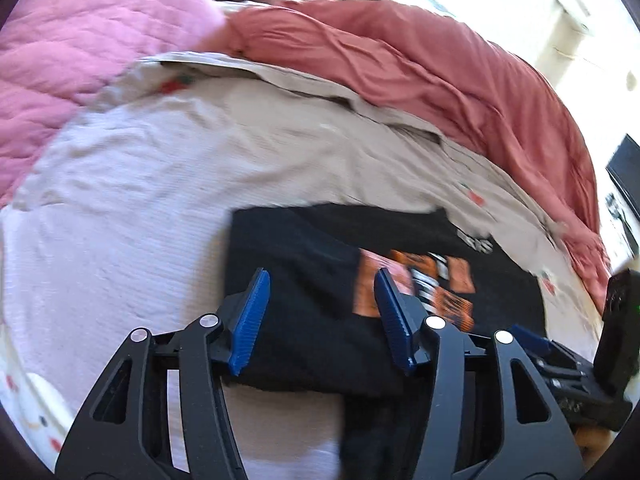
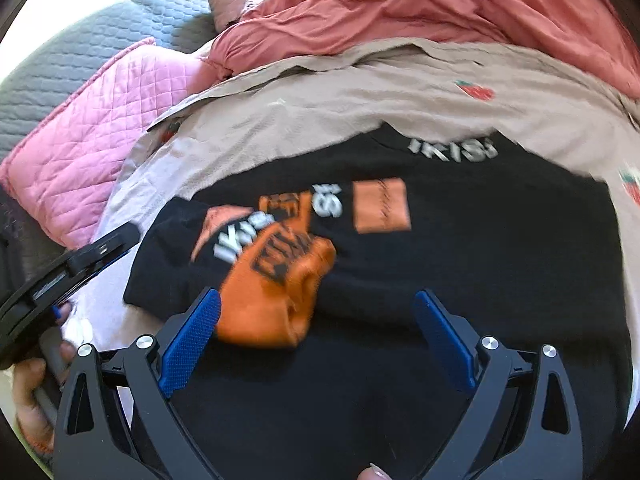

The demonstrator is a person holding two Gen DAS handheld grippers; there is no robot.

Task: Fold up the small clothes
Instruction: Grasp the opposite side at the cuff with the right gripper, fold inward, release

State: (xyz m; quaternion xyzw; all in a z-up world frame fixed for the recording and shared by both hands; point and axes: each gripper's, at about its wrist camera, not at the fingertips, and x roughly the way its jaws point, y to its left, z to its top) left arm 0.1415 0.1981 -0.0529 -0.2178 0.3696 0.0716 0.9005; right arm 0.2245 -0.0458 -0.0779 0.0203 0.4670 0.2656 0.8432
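Observation:
A small black T-shirt point(image 1: 304, 280) with orange and white print lies partly folded on a beige sheet point(image 1: 200, 160). In the right wrist view the shirt point(image 2: 480, 248) fills the middle, with an orange printed part point(image 2: 276, 284) bunched on top. My left gripper point(image 1: 320, 316) is open just above the shirt's left part, holding nothing. My right gripper point(image 2: 316, 336) is open wide over the shirt's near edge, holding nothing. The other gripper point(image 2: 60, 276) shows at the left edge of the right wrist view, and the right gripper's body shows in the left wrist view point(image 1: 592, 368).
A salmon-red blanket point(image 1: 420, 68) is heaped behind the shirt. A pink quilted pillow point(image 1: 80, 48) lies at the left, also shown in the right wrist view point(image 2: 92, 136). A grey quilted cover point(image 2: 92, 44) lies beyond it. The sheet has strawberry prints point(image 2: 474, 90).

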